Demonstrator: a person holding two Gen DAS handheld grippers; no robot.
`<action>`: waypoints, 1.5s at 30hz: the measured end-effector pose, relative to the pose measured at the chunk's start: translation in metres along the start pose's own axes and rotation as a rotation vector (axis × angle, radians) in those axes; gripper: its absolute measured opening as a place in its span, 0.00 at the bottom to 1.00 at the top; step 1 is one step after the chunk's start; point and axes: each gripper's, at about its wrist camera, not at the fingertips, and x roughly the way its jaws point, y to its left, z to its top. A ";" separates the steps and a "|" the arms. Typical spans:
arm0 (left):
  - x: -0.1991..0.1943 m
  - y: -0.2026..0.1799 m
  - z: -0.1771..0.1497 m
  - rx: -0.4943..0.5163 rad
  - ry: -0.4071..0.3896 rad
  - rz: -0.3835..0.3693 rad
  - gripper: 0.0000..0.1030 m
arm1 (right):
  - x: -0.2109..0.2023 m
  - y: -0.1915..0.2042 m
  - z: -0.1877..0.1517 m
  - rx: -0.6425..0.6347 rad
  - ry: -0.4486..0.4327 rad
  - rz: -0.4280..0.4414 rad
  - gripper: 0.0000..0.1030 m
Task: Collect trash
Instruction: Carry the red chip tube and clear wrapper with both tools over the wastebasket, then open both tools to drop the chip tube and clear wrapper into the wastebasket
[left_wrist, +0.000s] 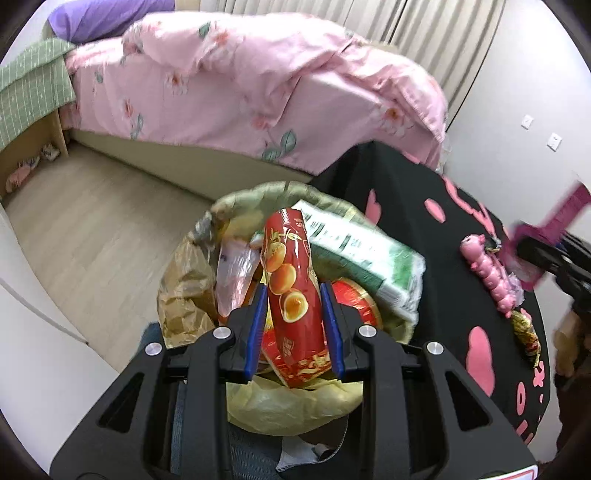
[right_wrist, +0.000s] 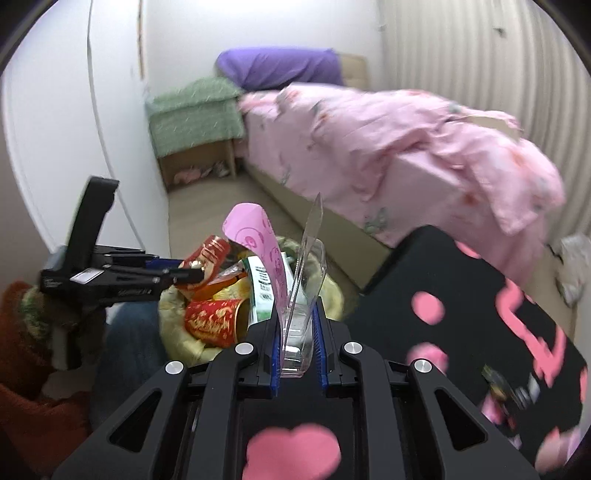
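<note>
A: Left gripper: status?
B: Closed on a red snack wrapper printed with round pastries, clamped between both blue pads, held directly above the trash bin.
A: Bin contents?
B: Yellow liner, nearly full: green-and-white packet, red paper cup, brown crumpled bag.
A: Right gripper?
B: Clamped on a clear plastic package with a pink card curling out of it, at the near edge of the bin, beside the black table with pink shapes.
A: Items remaining on the table?
B: Pink segmented toy and a gold-and-red wrapper, near each other.
A: Background?
B: Bed with pink floral duvet, purple pillow.
</note>
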 end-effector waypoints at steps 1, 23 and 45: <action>0.005 0.002 -0.001 -0.004 0.015 -0.001 0.26 | 0.021 0.002 0.004 -0.006 0.029 0.035 0.15; 0.040 0.011 -0.008 0.038 0.111 0.029 0.26 | 0.162 0.012 0.018 -0.025 0.321 0.208 0.15; 0.029 0.024 0.000 -0.023 0.105 -0.033 0.32 | 0.165 -0.010 0.017 0.098 0.308 0.166 0.15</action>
